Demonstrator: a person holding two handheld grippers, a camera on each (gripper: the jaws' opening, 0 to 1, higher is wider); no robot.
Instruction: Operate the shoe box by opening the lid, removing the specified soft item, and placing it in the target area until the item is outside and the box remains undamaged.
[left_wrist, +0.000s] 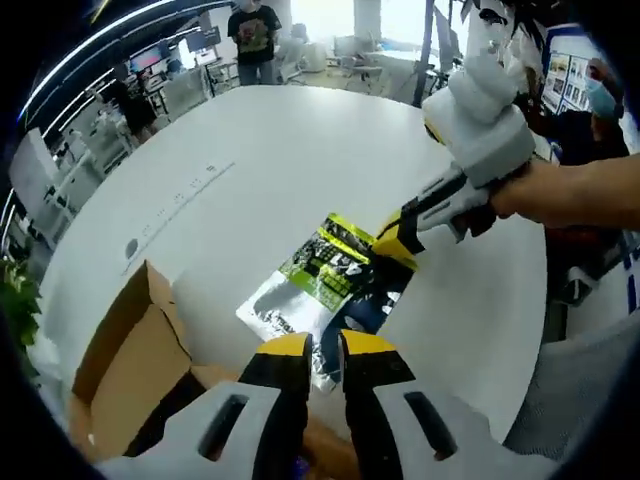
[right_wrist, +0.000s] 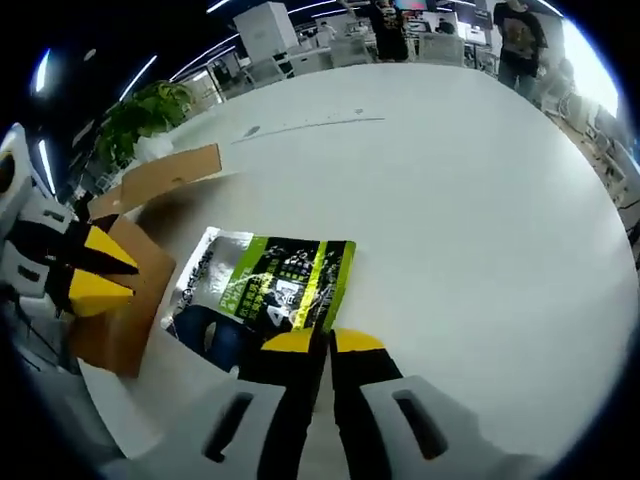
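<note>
Left gripper view: the pouch (left_wrist: 335, 285) is lying flat on the table (left_wrist: 250, 170) just beside the open box (left_wrist: 130, 360), probably being set down. The left gripper (left_wrist: 325, 350), jaws nearly closed, is touching its near edge; whether it is gripping, I cannot tell.

Right gripper view: the right gripper (right_wrist: 325, 345) is pinching the pouch's (right_wrist: 280, 280) edge, jaws almost together.

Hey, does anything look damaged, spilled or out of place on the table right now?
Nothing stands out. The cardboard box sits open with its flap up and looks intact; the green pouch lies flat on the white table beside it.
</note>
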